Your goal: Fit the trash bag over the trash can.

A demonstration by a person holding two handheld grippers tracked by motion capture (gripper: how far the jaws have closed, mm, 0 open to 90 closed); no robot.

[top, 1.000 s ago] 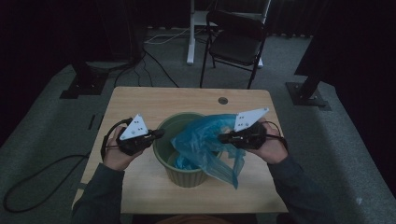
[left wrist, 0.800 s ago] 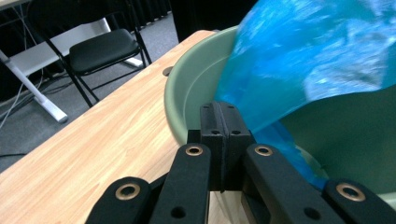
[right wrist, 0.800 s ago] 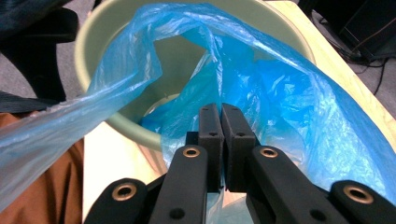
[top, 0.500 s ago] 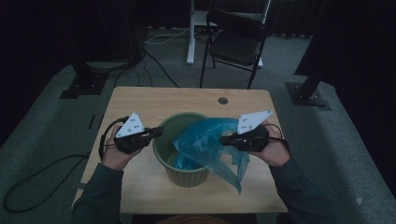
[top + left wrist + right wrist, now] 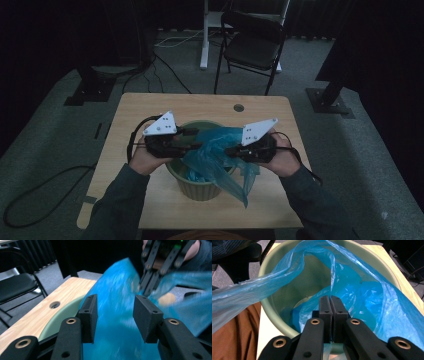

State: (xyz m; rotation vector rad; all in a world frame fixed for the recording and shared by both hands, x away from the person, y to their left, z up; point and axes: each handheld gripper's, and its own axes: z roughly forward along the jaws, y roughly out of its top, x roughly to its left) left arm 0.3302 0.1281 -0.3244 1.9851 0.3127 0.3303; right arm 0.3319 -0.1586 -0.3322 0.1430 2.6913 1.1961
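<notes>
A pale green bin [image 5: 200, 187] stands on the wooden table [image 5: 150, 107], lined with a blue plastic bag [image 5: 215, 155] that spills over its front rim. My left gripper [image 5: 194, 146] hovers over the bin's left side. In the left gripper view its jaws [image 5: 116, 317] have just been opening and stand wide, with blue film [image 5: 112, 302] between them but untouched by the pads. My right gripper [image 5: 229, 150] is over the bin's middle. Its jaws [image 5: 331, 312] are shut, pinching a fold of the bag [image 5: 367, 295] above the bin's inside [image 5: 287, 297].
The table has a small round hole [image 5: 238, 107] near its far edge. A black folding chair [image 5: 252, 47] and a white stand leg [image 5: 204, 35] sit beyond it. Cables [image 5: 30, 195] trail on the grey floor at the left.
My left gripper has risen and moved from the bin's left rim toward the bag, and its jaws have opened. The right gripper has shifted slightly left, still pinching the bag.
</notes>
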